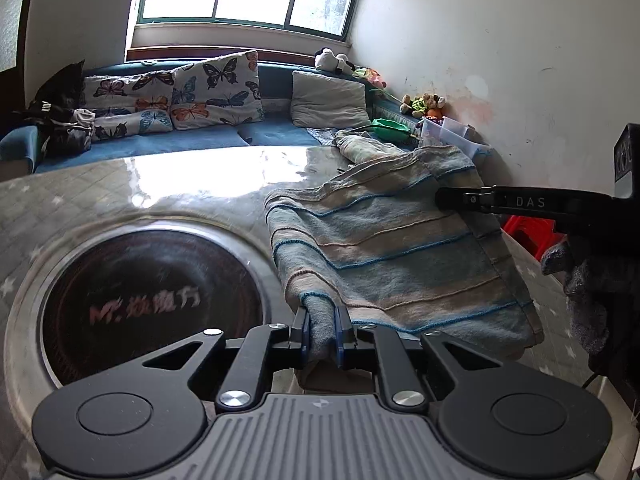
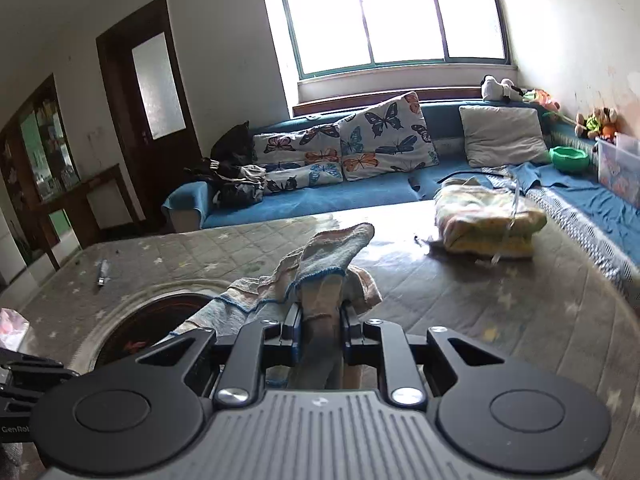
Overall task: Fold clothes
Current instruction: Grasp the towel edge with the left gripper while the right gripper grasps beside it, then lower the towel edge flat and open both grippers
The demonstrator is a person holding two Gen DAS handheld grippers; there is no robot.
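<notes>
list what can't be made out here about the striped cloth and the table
- Striped blue and beige knitted cloth: left wrist view, its near edge is hidden behind the left gripper.
- Same cloth, right wrist view: bunched in the right gripper, so its shape is unreadable.
- Small dark object on the grey quilted table cover: too small to identify.

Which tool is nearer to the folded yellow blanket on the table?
The right. The right tool, shut on the striped towel, has the yellow blanket ahead, slightly to its right. The left tool grips the towel's opposite end, beside the round stove.
</notes>
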